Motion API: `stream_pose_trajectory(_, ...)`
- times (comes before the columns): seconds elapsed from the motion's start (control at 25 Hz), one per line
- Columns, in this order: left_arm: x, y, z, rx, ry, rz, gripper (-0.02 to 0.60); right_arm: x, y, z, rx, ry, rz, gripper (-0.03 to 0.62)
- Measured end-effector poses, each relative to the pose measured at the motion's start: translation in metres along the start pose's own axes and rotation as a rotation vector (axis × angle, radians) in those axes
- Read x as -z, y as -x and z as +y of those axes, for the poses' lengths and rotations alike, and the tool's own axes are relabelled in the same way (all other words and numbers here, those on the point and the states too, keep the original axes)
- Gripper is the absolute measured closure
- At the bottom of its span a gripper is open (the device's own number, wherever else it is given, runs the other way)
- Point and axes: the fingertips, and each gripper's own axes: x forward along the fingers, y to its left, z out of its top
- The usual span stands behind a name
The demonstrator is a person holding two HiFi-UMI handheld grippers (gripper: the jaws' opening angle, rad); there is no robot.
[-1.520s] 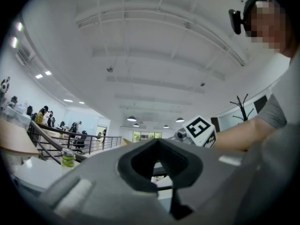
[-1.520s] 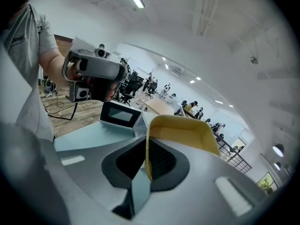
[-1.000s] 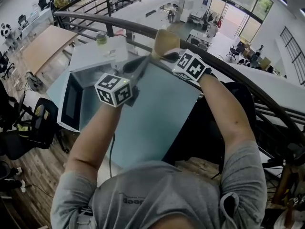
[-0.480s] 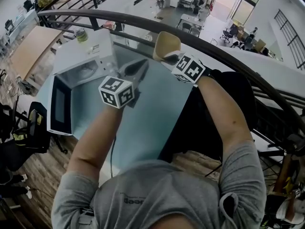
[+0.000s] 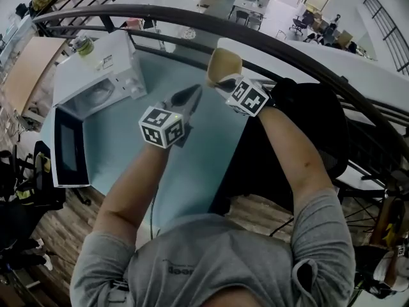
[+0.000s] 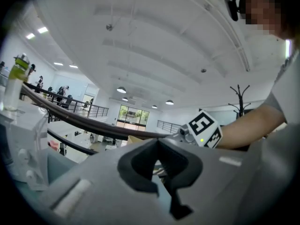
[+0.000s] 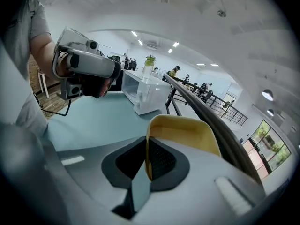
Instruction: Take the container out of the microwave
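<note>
My right gripper point(image 5: 220, 80) is shut on the rim of a tan container point(image 5: 223, 62) and holds it above the far edge of the teal table point(image 5: 192, 165), well clear of the microwave. In the right gripper view the container point(image 7: 185, 135) stands up between the pads, its thin wall pinched. The white microwave point(image 5: 96, 75) stands at the table's far left with its door point(image 5: 67, 155) swung open. Beside the container, a little to its left, my left gripper point(image 5: 193, 91) hangs with its jaws together and nothing in them; its own view shows the same point(image 6: 161, 165).
A bottle point(image 5: 83, 43) with a green drink stands on top of the microwave. A dark curved railing point(image 5: 287, 50) runs just beyond the table. A black chair point(image 5: 313, 120) is at the right, and another black chair point(image 5: 25, 184) at the left.
Both grippers have come down toward the table, the right one still carrying the container. The microwave now lies further left in the head view.
</note>
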Motion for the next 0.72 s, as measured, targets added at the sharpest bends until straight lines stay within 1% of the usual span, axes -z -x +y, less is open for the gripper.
stream_pose_trajectory(0.2,0.042,-0.029,0.004,0.012,0.019,0.046,0.562,0.05,-0.022,-0.004,0.0,-0.05,0.058,0.577)
stream_pose_trajectory(0.4,0.082,-0.054,0.002,0.031,0.038,0.1,0.563,0.091,-0.041,-0.003,-0.007,-0.073,0.105,0.577)
stream_pose_trajectory(0.6,0.115,-0.073,0.005,0.04,0.058,0.136,0.562,0.126,-0.058,-0.003,-0.008,-0.095,0.141,0.577)
stream_pose_trajectory(0.72,0.131,-0.082,0.008,0.041,0.057,0.157,0.563,0.143,-0.069,-0.002,-0.009,-0.114,0.163,0.577)
